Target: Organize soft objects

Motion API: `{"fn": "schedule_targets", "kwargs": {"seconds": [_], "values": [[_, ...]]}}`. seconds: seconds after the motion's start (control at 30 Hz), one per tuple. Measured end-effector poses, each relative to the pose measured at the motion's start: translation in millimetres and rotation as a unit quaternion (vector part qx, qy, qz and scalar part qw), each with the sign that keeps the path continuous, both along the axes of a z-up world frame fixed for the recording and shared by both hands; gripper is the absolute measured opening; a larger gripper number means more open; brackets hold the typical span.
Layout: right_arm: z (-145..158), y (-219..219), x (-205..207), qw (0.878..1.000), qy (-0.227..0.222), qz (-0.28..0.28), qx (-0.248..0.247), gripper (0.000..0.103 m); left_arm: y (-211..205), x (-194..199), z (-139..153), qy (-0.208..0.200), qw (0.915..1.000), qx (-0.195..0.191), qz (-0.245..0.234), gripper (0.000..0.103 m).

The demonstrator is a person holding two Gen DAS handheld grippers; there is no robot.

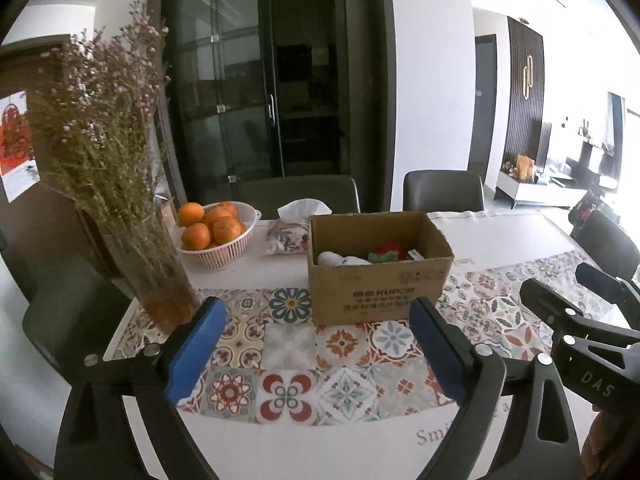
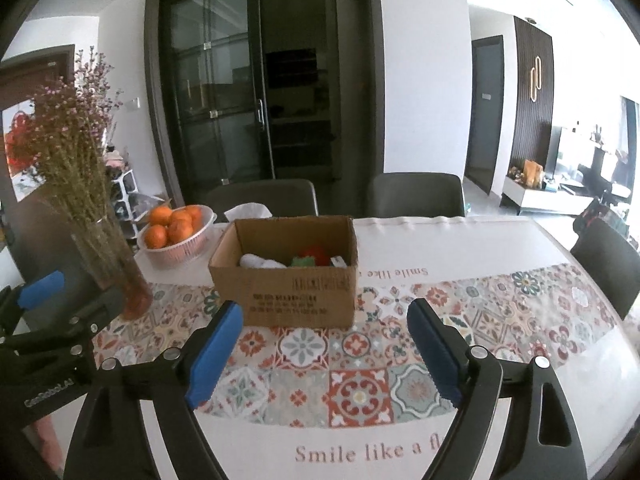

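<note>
Cardboard box (image 2: 286, 270) mid-table (image 2: 460, 248), soft toys (image 2: 260, 261) already inside. Near side of box: left gripper (image 1: 316, 344) and right gripper (image 2: 324, 350) both wide, empty. Best to reach in from above, pinching gently.

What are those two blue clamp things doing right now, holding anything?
Left gripper: open, holding nothing.
Right gripper: open, holding nothing.
</note>
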State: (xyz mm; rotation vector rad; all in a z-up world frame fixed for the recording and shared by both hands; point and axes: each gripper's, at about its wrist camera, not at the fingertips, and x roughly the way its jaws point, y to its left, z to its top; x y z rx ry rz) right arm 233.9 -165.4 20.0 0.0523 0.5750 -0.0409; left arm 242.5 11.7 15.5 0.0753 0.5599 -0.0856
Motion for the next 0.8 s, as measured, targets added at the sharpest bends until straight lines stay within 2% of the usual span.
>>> {"fn": "schedule_targets", "kwargs": {"seconds": [0.23, 0.53, 0.8], "values": [[4.7, -12.6, -46.4, 1.000, -0.004, 0.001, -0.002, 0.086, -10.2, -42.9, 1.4, -0.006, 0.9999, -0.007, 0.005, 0.103], [8.7, -23.5, -97.9, 1.000, -0.011, -0.007, -0.004, 0.089, -22.2, -101.4, 7.6, -0.025, 0.9996, 0.009, 0.009, 0.103], [8.6, -29.8, -134.4, 1.000, -0.014, -0.012, 0.000, 0.090, -25.0, -138.0, 9.8, -0.035, 0.9993, 0.014, 0.004, 0.103]]}}
